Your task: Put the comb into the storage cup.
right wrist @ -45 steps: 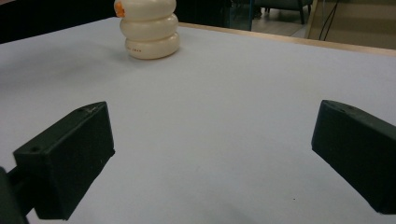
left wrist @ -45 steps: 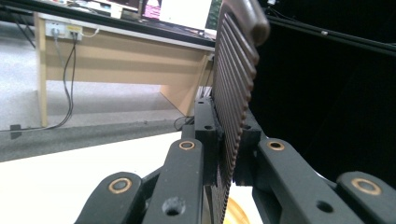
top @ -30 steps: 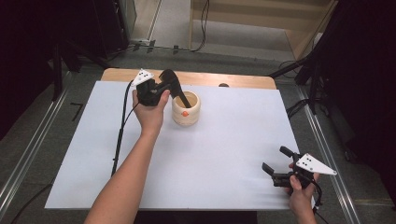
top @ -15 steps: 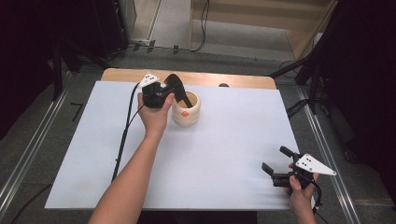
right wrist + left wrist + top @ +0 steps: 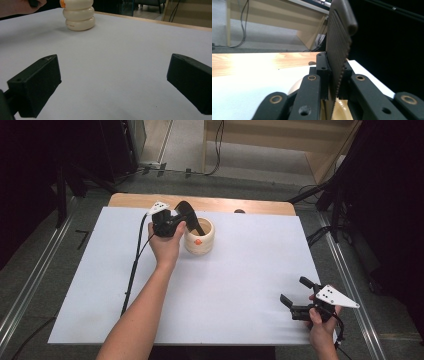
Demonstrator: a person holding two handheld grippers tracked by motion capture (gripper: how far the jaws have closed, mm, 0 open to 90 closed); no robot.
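A cream ribbed pot (image 5: pixel 201 241) with an orange mark stands on the white sheet (image 5: pixel 240 270) near the far edge. My left gripper (image 5: pixel 183 222) is just left of the pot, shut on a black flat ribbed tool (image 5: pixel 190 215) whose lower end reaches into the pot's mouth. In the left gripper view the tool (image 5: pixel 338 37) rises between the closed jaws of that gripper (image 5: pixel 334 75), with the pot's rim (image 5: pixel 342 110) below. My right gripper (image 5: pixel 294 291) rests open at the near right corner, with nothing between its fingers (image 5: pixel 37 82). The pot (image 5: pixel 78 15) is far ahead of it.
The white sheet covers a wooden table (image 5: pixel 220 204) whose bare strip shows at the far edge. A black cable (image 5: pixel 134 265) trails from the left gripper toward the near side. Metal rails (image 5: pixel 30 285) run along both sides, and a wooden shelf (image 5: pixel 270 140) stands behind.
The left hand has shifted slightly to the right toward the pot, with the black tool still in its jaws. The right gripper has kept still.
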